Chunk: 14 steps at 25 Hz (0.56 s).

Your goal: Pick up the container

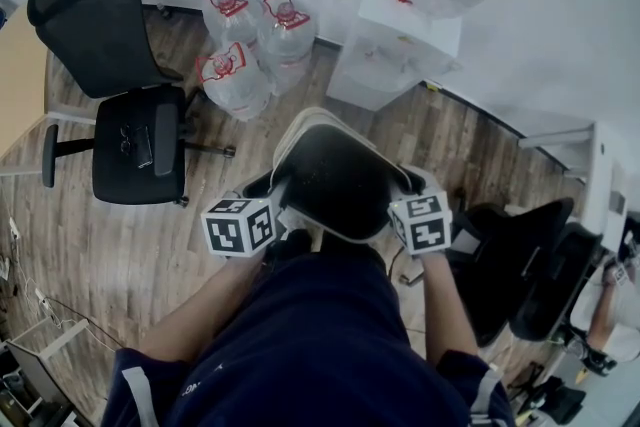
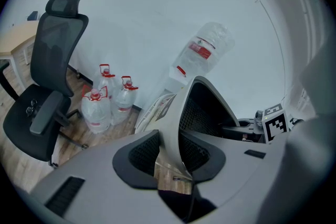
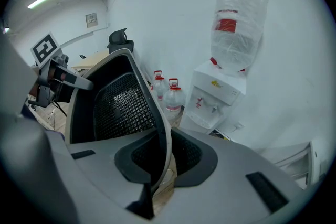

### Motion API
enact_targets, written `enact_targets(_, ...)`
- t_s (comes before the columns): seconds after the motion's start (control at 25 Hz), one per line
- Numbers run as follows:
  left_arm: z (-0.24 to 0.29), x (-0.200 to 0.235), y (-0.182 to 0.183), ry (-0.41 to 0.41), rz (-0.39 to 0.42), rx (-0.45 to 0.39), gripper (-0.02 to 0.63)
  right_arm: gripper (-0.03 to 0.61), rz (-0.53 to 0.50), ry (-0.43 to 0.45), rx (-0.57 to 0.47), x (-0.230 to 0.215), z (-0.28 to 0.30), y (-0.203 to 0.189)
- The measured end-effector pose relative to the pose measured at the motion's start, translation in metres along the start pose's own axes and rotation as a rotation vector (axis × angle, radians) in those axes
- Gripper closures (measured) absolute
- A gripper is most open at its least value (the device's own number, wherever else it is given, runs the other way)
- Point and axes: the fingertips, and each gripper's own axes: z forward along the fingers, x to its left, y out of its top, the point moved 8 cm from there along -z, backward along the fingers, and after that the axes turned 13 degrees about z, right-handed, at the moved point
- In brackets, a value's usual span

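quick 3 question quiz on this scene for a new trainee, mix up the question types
1. True or false: the left claw and the right claw are each shut on the rim of the container.
2. How many red-capped water jugs stand on the floor by the water dispenser? A two, B three, C five.
3. Fill in: in the head view, the black office chair stands to the ___ of the jugs.
Key: 1 true; 2 B; 3 left.
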Motion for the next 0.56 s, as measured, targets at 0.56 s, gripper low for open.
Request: enact_targets(0.56, 0.004, 0.009, 0.006, -0.006, -0.005, -0.010, 0.489, 0.523, -0.012, -0.010, -0.010, 0.002, 0.006, 0.011)
